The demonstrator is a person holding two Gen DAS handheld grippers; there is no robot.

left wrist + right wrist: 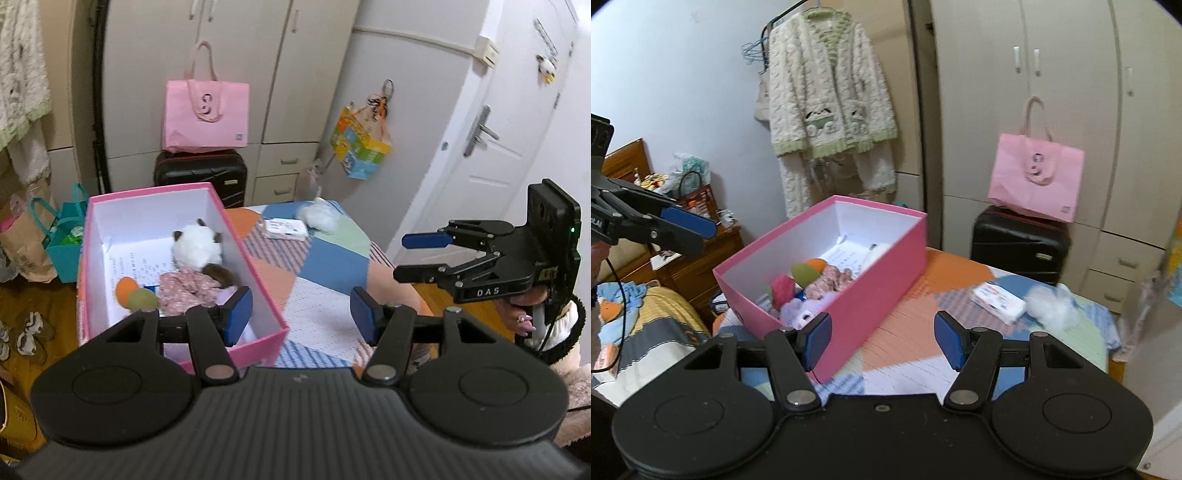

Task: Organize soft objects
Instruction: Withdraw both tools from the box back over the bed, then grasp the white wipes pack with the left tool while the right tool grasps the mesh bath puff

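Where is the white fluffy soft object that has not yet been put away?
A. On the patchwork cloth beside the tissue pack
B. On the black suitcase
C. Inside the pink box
A: the white fluffy object lies on the patchwork cloth beside the tissue pack, outside the pink box.

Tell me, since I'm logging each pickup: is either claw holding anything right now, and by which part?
Nothing is held. The left claw and right claw both stand open with only empty air between their pads, above the patchwork cover.
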